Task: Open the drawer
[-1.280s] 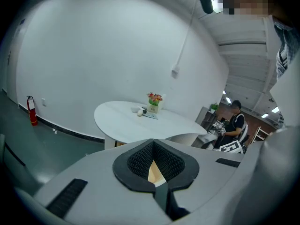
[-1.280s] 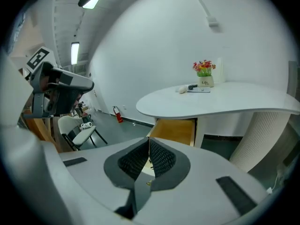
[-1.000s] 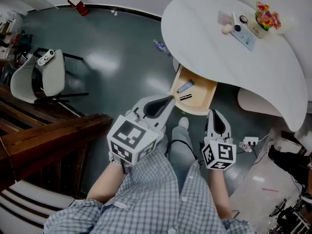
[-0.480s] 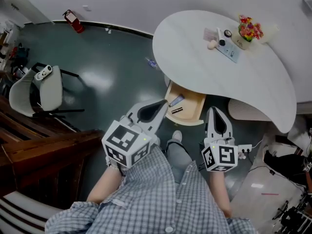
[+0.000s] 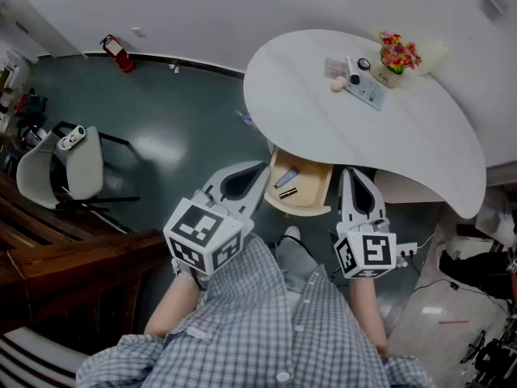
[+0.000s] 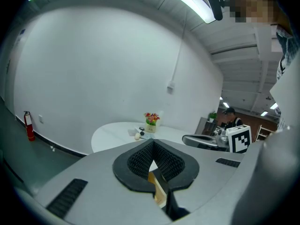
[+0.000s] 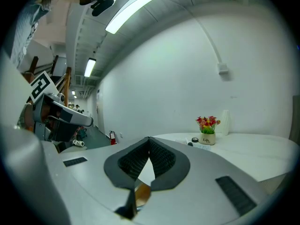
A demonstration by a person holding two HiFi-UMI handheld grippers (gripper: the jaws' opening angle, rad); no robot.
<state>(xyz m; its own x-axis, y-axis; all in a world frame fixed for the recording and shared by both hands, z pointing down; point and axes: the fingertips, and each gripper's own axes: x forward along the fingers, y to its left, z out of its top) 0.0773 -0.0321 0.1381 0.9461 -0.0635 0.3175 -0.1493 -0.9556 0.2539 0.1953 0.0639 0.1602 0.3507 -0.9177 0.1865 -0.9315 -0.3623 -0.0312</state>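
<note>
A light wooden drawer (image 5: 311, 201) stands pulled out from under the round white table (image 5: 307, 111). Inside it lie a pale tube (image 5: 287, 177) and a small dark stick (image 5: 287, 192). My left gripper (image 5: 260, 170) is shut and empty, its tips just left of the drawer. My right gripper (image 5: 353, 173) is also shut and empty, just right of the drawer. Neither touches it. In the left gripper view the jaws (image 6: 153, 143) meet, with a strip of drawer wood (image 6: 159, 190) showing below. The right gripper view shows its closed tips (image 7: 149, 139) over the table edge (image 7: 262, 149).
On the table's far side stand a flower pot (image 5: 394, 55) and a few small items (image 5: 355, 83). A white chair (image 5: 69, 164) and dark wooden furniture (image 5: 73, 265) are at the left. A fire extinguisher (image 5: 113, 52) leans by the wall. A power strip (image 5: 410, 249) lies on the floor.
Both grippers have risen, staying shut. The table and open drawer have slid left and up in the head view; the drawer stays open.
</note>
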